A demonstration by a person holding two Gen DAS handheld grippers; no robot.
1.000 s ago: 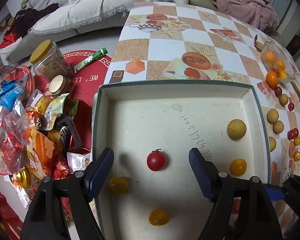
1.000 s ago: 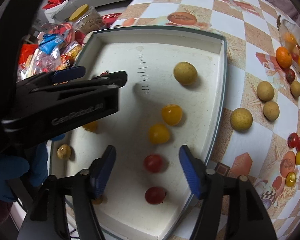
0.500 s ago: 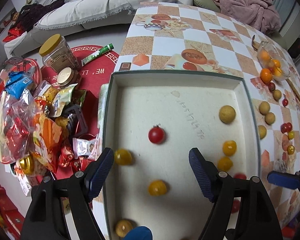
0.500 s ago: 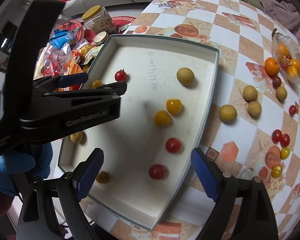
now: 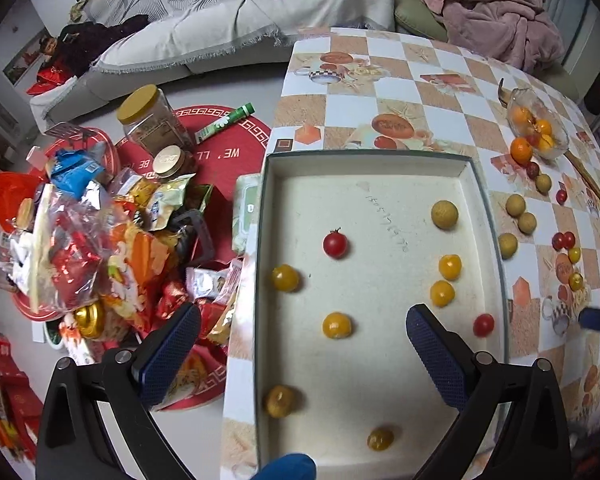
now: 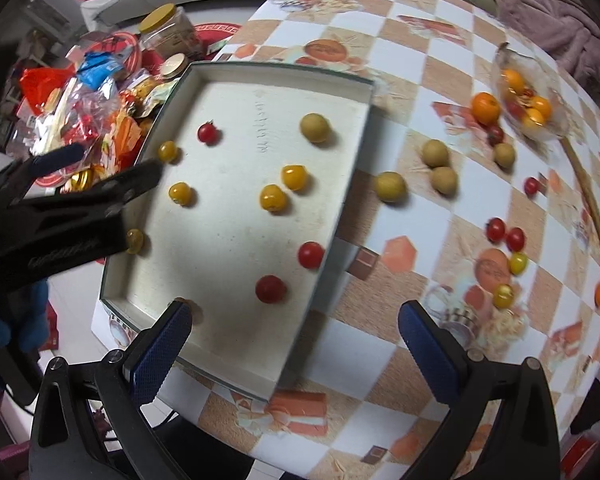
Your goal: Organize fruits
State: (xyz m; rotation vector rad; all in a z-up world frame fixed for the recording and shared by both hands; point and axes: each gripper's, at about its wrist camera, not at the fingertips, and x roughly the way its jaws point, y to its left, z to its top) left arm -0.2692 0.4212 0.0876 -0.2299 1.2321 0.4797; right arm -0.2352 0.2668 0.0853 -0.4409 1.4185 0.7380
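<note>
Left gripper [image 5: 300, 344]: jaws spread wide, nothing between them, held above the near half of the tray.
Right gripper [image 6: 294, 346]: also spread wide and empty, over the tray's near right corner and the tablecloth.
Tray [image 5: 380, 160]: shallow white box with a green rim on the checked table [image 6: 420, 40]; its near edge is cut off in the left wrist view.
Fruits in tray: red cherry tomato [image 5: 335, 244], several yellow tomatoes, a tan round fruit [image 5: 444, 214], well apart from one another.
Fruits outside: tan fruits [image 6: 389, 187] and small tomatoes [image 6: 504, 234] loose on the cloth; oranges in a glass bowl [image 6: 528, 96], blurred.
Hidden: one yellow fruit [image 6: 134, 240] sits partly behind the left gripper's arm.
Writing: handwritten digits [image 5: 386, 220] on the tray floor, not legible; "WE' LL BE", upside down, on the red mat [image 5: 224, 156]; the arm's lettering is blurred.
</note>
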